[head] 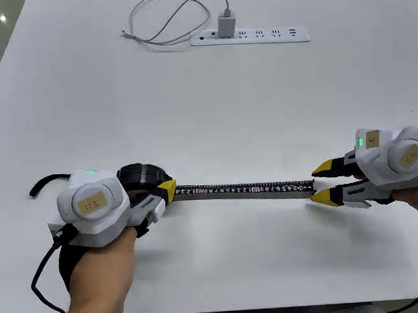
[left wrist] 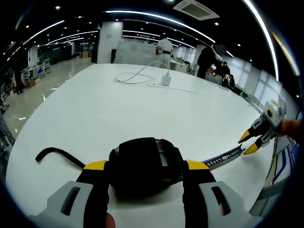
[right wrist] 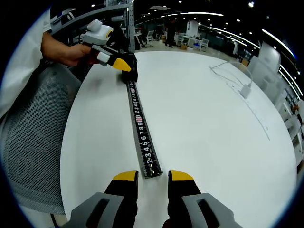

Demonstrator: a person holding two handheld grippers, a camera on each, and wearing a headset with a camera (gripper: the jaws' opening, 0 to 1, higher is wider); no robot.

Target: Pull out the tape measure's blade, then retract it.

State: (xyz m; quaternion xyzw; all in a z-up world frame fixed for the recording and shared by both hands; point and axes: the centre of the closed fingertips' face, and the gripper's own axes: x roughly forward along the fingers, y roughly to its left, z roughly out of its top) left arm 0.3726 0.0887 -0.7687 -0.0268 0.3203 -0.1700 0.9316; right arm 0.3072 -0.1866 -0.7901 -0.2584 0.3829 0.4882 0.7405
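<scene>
A wide white desk carried everything. The left tool was clamped on the tape measure's black case, one yellow-tipped jaw on each flank. Well to the right of the case, the right tool had its jaws narrowly apart, one on each side of the blade's free end and holding nothing. The dark, numbered blade ran straight from the case's mouth to that tool, flat on the desk. Far beyond the case lay a white power strip with a charger and a looping cable. A black strap trailed from the left of the case.

The pull-out looked done, with retraction to come. It would go best with the left tool firm on the case and the right tool guiding the blade's tip back in line, so the blade neither kinked nor whipped.

The desk's near edge ran close below the case, where a cord hung over it. Beyond the case there was plenty of bare room.
</scene>
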